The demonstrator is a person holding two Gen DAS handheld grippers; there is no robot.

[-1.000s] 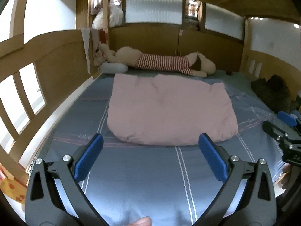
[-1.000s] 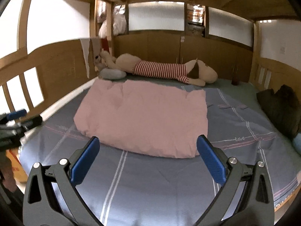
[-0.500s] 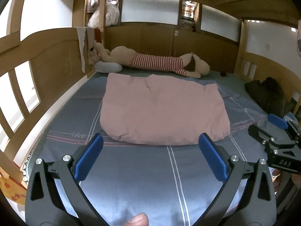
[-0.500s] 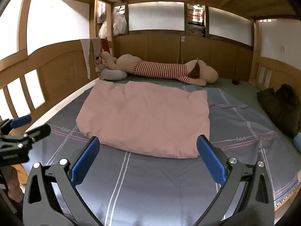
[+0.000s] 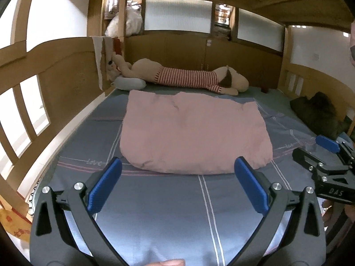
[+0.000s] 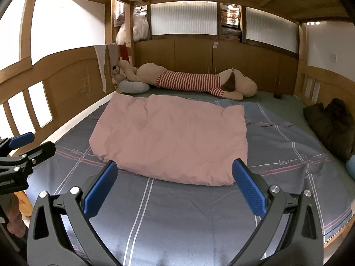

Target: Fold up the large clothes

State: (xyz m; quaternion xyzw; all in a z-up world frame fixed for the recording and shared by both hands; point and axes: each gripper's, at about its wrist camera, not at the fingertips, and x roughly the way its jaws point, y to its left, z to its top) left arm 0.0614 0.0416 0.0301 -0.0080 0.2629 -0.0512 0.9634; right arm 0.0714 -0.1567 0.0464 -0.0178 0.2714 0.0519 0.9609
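Note:
A pink folded cloth (image 5: 193, 133) lies flat as a rough rectangle in the middle of the bed; it also shows in the right wrist view (image 6: 170, 137). My left gripper (image 5: 177, 168) is open and empty, held above the bedsheet just short of the cloth's near edge. My right gripper (image 6: 175, 170) is open and empty, likewise short of the near edge. The right gripper shows at the right edge of the left wrist view (image 5: 319, 153), and the left gripper at the left edge of the right wrist view (image 6: 24, 144).
The bed has a blue-grey striped sheet (image 6: 199, 210) and wooden rails (image 5: 55, 77) on the left. A long plush dog in a striped shirt (image 6: 190, 82) and a grey pillow (image 6: 133, 87) lie at the back. Dark clothes (image 6: 330, 124) are piled at the right.
Both grippers have drawn back and risen a little, so the cloth sits further off. The right gripper shows more fully in the left wrist view. Both stay open.

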